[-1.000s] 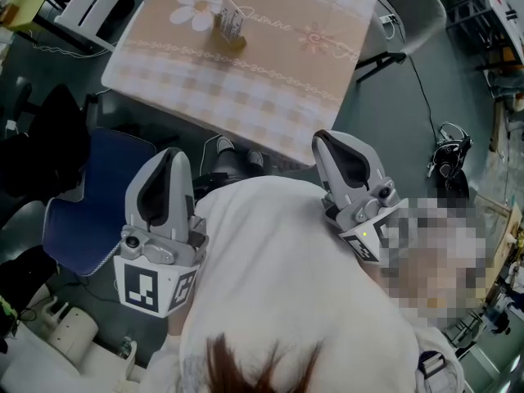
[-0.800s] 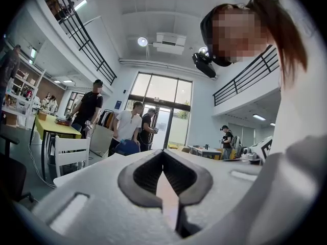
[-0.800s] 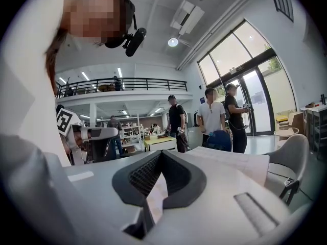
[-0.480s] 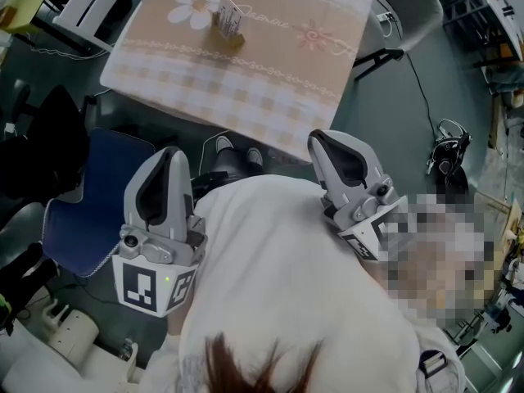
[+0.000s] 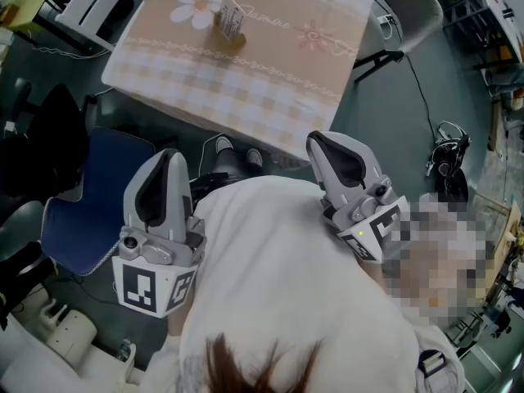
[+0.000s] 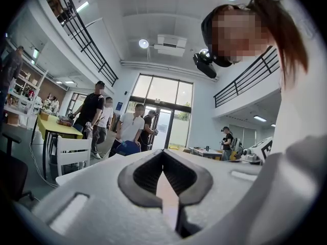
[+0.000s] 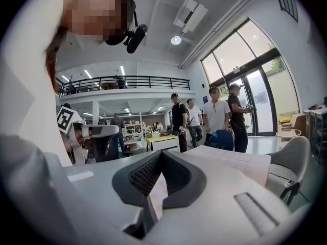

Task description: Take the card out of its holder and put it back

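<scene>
Card [image 5: 230, 13] stands in its holder [image 5: 232, 38] on the table [image 5: 270, 84], well apart from left gripper [image 5: 168, 157] and right gripper [image 5: 318, 139], both with jaws pressed together, empty.

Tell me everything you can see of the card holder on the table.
The card holder is a small yellowish block, wood by the look. It stands on the pink checked tablecloth toward the table's far side, just right of the printed white daisy. A pale card stands on edge in it, leaning slightly; its print is too small to read. Only the cloth and the card touch it.
</scene>
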The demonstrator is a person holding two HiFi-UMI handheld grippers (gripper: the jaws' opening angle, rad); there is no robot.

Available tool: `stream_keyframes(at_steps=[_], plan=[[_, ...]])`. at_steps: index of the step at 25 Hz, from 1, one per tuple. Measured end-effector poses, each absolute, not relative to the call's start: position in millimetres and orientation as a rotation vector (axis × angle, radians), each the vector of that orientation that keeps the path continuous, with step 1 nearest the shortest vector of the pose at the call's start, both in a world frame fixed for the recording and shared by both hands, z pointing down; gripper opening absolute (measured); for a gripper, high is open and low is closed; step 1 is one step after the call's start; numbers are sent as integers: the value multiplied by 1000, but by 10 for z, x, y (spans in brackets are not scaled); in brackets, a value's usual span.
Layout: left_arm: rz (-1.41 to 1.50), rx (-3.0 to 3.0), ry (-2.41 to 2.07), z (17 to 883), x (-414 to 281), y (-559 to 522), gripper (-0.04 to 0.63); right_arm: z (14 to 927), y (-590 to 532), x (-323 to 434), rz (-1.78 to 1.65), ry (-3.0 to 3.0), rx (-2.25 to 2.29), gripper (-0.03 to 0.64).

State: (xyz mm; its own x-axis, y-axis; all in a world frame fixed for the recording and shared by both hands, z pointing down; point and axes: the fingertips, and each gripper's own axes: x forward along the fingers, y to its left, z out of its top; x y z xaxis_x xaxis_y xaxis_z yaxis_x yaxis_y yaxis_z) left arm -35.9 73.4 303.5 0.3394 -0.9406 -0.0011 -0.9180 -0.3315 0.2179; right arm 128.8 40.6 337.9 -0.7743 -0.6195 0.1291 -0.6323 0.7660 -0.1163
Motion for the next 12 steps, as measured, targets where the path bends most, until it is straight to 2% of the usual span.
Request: stream_keyframes(at_steps=[12], plan=[[-191,2421,-1693,3035,-361,742,0,3369,424,1280,233,-2877,1015,-2]])
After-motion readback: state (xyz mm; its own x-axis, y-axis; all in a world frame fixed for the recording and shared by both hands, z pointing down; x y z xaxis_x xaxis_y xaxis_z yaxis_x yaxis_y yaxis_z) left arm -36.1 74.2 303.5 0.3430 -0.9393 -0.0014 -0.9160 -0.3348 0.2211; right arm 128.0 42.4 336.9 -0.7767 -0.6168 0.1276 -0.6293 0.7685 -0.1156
